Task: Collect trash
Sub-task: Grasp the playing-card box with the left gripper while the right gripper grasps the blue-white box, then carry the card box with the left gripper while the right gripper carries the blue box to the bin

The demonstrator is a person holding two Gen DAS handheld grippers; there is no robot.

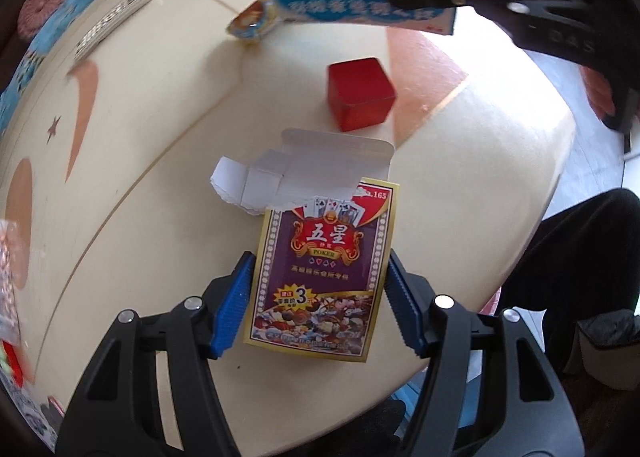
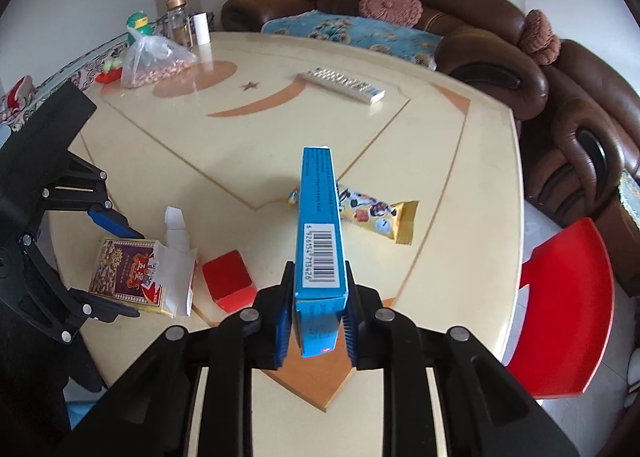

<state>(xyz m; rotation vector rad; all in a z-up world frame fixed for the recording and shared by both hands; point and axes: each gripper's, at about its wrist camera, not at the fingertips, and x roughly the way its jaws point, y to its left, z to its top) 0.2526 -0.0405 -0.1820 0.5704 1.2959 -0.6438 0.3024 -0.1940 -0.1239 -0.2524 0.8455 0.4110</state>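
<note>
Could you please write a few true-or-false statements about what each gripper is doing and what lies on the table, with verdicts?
1. The right gripper is shut on the blue box. True.
2. The left gripper is lifting the red block. False: its fingers flank the poker card box, which lies on the table; the block sits beyond it.
3. The poker card box has its flap torn open. True.
4. The snack wrapper is held in a gripper. False: it lies on the table beyond the blue box.
5. The remote control lies on the sofa. False: on the table.

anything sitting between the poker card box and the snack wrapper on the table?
Yes: the red cube, right of the poker card box and left of the snack wrapper. Clearest in the right wrist view.
</note>
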